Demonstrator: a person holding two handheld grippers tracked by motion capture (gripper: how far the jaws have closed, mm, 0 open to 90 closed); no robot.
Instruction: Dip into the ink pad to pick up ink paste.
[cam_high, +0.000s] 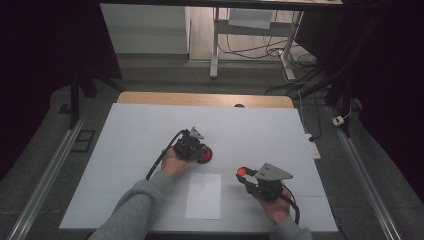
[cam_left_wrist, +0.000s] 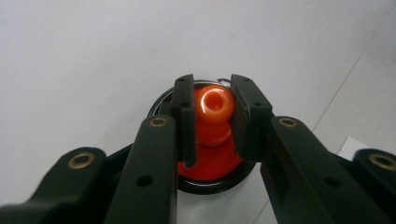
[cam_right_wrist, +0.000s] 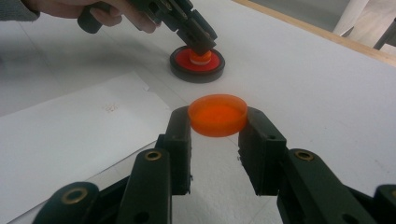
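The left tongs (cam_high: 200, 150) are sitting at about eleven o'clock from the right tongs (cam_high: 243, 175), the left hand (cam_high: 172, 161) gripping the body from behind and the grey-sleeved forearm (cam_high: 137, 205) coming in from six o'clock. Their jaws are pointing toward three o'clock and tilting down, pinching in tight on something small between the pads (seen in the left gripper view). The right hand (cam_high: 275, 207) is holding its tongs level, pointing toward ten o'clock, with the jaws clamping inward as well.
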